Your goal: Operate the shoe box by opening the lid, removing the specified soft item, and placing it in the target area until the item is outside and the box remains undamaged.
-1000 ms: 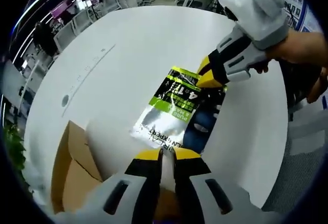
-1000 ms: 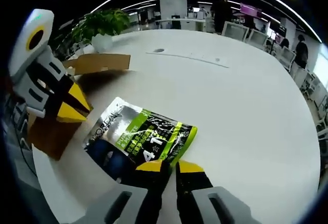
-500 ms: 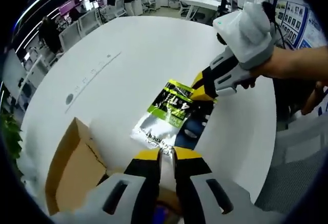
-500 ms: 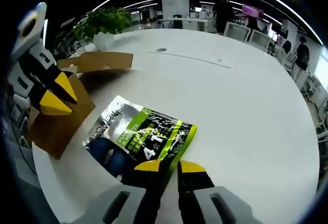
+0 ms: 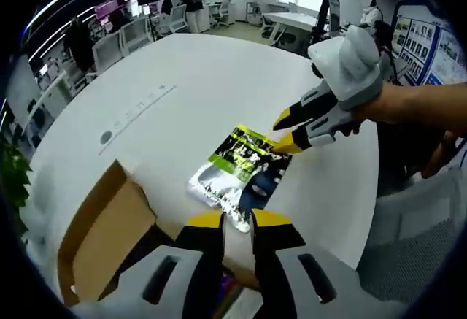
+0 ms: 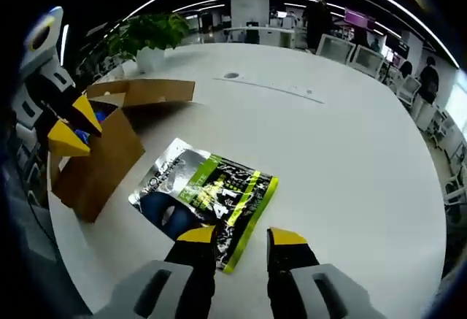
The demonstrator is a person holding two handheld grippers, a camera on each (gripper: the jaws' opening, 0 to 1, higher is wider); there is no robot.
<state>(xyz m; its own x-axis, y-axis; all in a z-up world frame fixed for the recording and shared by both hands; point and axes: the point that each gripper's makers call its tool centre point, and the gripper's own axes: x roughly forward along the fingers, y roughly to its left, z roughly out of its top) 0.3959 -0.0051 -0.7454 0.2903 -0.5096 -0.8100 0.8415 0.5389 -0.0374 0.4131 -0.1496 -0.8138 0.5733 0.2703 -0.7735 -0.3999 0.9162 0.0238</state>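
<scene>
Two grippers over the white round table [image 6: 350, 136]. Cardboard shoe box [image 6: 98, 162] stands open at 9 o'clock in the right gripper view, flap up. Soft pouch [image 6: 208, 195] lies flat on the table, outside the box, just beside it. Right gripper [image 6: 243, 237]: jaws parted, nothing between them, tips at the pouch's near edge. Left gripper [image 5: 228, 220]: jaws narrowly apart, empty, above the box. Risk: a low sweep by either could snag the flap or drag the pouch.
</scene>
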